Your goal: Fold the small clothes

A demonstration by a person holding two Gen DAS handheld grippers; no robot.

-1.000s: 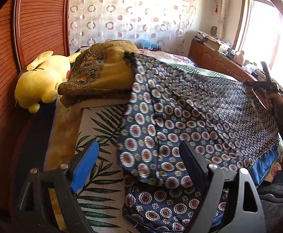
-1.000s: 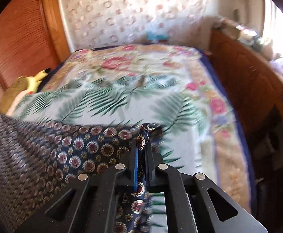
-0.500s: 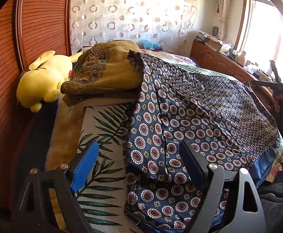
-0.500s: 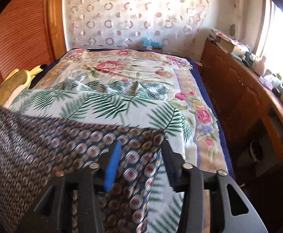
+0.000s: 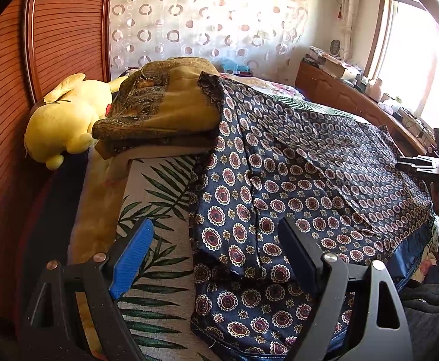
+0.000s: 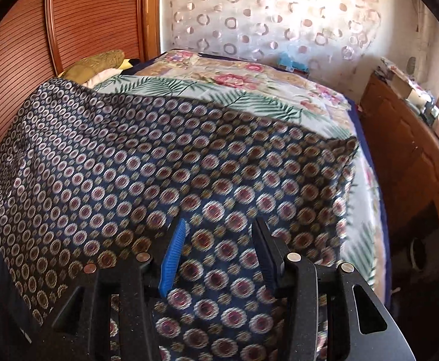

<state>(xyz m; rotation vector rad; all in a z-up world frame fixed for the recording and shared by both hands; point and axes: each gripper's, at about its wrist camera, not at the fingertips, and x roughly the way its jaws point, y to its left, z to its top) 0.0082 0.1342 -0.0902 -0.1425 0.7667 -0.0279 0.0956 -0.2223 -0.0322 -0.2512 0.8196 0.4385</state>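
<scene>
So the navy medallion-print garment (image 5: 309,180) is spread flat across the bed (image 5: 159,270), lying on the palm-leaf bedspread (image 6: 249,102). Its far left corner is draped up against the folded mustard paisley blanket (image 5: 165,105), and the near edge shows a second layer sticking out underneath. No readable labels, tags or writing anywhere on it that I can make out, and the clutter on the wooden sideboard (image 5: 340,90) is too small to read.

Left gripper (image 5: 216,252) hovers over the near left corner of the garment, jaws spread wide with nothing between them; 1 blue pad sits above the bedspread, the dark one above the fabric.

Right gripper (image 6: 219,246) is over the garment's right portion, jaws parted and empty. That view is a bit blurry. From the left camera you can also spot it at the far right edge of the cloth (image 5: 421,162).

Yellow plush toy (image 5: 66,117) sits beside the blanket, against the slatted wooden headboard (image 5: 63,30).
</scene>
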